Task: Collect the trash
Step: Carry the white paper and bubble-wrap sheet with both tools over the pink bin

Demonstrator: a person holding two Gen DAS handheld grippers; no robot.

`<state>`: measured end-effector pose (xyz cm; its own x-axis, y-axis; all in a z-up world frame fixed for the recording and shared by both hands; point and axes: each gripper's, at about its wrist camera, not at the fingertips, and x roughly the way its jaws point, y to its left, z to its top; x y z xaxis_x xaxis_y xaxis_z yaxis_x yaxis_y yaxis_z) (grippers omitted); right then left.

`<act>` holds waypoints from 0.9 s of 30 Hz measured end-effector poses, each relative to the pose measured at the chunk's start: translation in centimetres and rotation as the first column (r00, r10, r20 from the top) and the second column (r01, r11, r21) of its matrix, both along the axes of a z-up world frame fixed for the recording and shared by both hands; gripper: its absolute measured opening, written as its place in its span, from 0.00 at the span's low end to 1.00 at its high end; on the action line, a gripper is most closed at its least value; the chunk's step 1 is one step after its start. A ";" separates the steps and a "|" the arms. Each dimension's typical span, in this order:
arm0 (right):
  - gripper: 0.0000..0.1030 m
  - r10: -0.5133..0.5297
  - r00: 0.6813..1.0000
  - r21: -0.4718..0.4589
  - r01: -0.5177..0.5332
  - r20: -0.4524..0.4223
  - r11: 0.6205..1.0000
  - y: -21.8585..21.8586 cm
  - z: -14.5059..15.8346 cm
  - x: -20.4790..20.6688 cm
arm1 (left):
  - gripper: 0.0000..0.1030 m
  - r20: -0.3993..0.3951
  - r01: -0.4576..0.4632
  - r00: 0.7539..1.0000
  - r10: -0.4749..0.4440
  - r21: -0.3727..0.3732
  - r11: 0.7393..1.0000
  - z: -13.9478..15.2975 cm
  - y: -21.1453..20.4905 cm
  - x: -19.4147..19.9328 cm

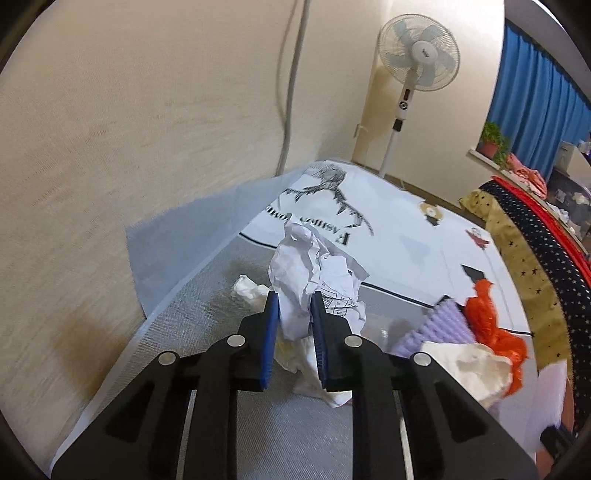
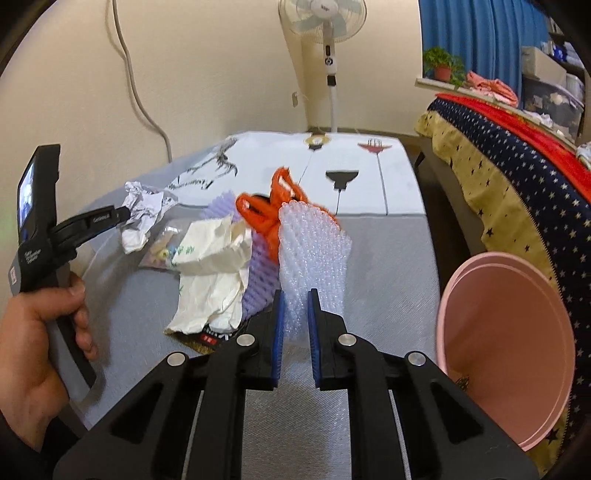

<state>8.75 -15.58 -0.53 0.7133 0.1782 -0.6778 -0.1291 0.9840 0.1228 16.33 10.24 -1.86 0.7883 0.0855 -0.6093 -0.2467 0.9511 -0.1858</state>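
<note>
Your left gripper pinches the crumpled paper, lifted off the grey mat — left of the trash pile when seen from the right wrist. Your right gripper is clamped on the bubble wrap, which stands at the pile's right side, against the orange netting and purple foam. The pink bin sits right of the pile.

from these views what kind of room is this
Most likely a lived-in room at home, perhaps a bedroom. A standing fan is against the wall, a bed with a star-print cover runs along one side, and a potted plant sits on the sill by blue curtains.
</note>
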 end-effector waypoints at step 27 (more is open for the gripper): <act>0.12 -0.093 0.985 -0.020 0.097 0.146 0.995 -6.7 8.9 -7.9 | 0.17 0.123 0.241 0.962 -0.244 0.043 0.970 7.3 -6.9 -10.1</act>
<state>0.81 -22.31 8.33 0.8173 0.0875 -0.5695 -0.0491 0.9954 0.0825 6.26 3.38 5.48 0.8581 -0.1026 -0.5031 0.0158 0.9846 -0.1740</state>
